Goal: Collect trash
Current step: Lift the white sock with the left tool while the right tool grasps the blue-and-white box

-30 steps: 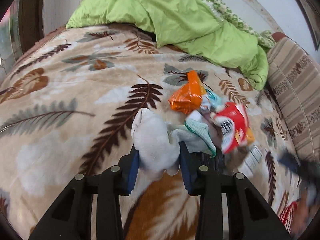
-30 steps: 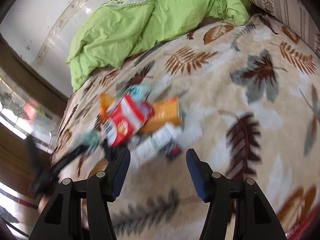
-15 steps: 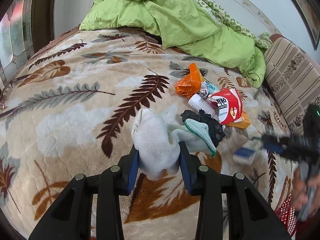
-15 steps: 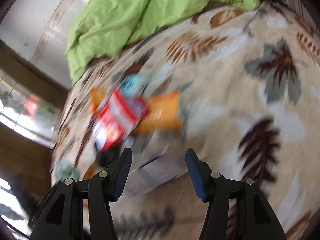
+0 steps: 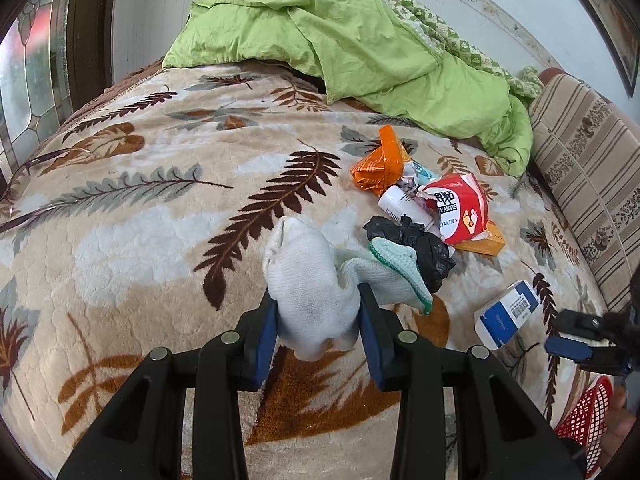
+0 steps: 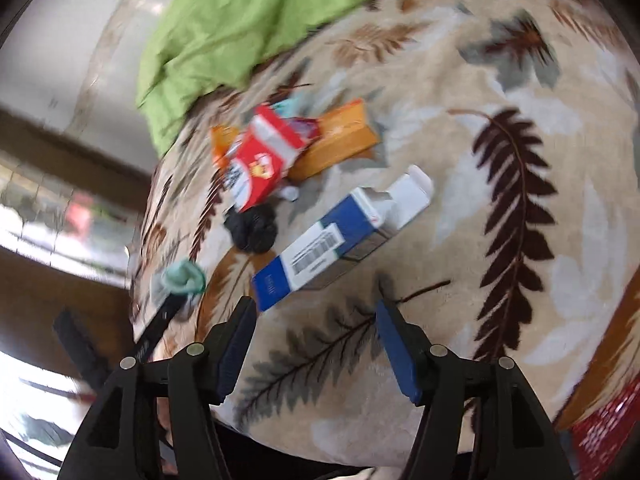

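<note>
Left gripper: your left gripper [image 5: 318, 322] is clamped on a white sock [image 5: 310, 280], blue pads pressing both its sides; the sock bulges up above the jaws and hangs a little below them
Sock cuff: a pale cuff with green edging [image 5: 394, 270] trails off to the right of the jaws, lying against the black bag
Right gripper: your right gripper [image 6: 316, 342] stands apart with nothing between the pads; its jaws have just been opening; it hangs over the blanket, with the blue box just beyond its tips
Blue box: the blue and white box [image 6: 340, 240] lies flat on the blanket [image 5: 152, 216], one end flap open, barcode up, a little apart from the main pile; in your left view it sits at the lower right [image 5: 508, 314], close to the right gripper's tips [image 5: 570, 346]
Trash pile: mid-bed, touching one another, lie an orange wrapper [image 5: 380, 164], a white bottle [image 5: 404, 208], a torn red and white pack [image 5: 460, 208], a flat orange box [image 5: 486, 244] under the pack, and a crumpled black bag [image 5: 416, 246]
Basket: a red mesh basket [image 5: 586, 416] shows at the bed's lower right edge
Bedding: a green quilt [image 5: 360, 52] is heaped at the far end, and a striped cushion [image 5: 588, 184] runs along the right side
</note>
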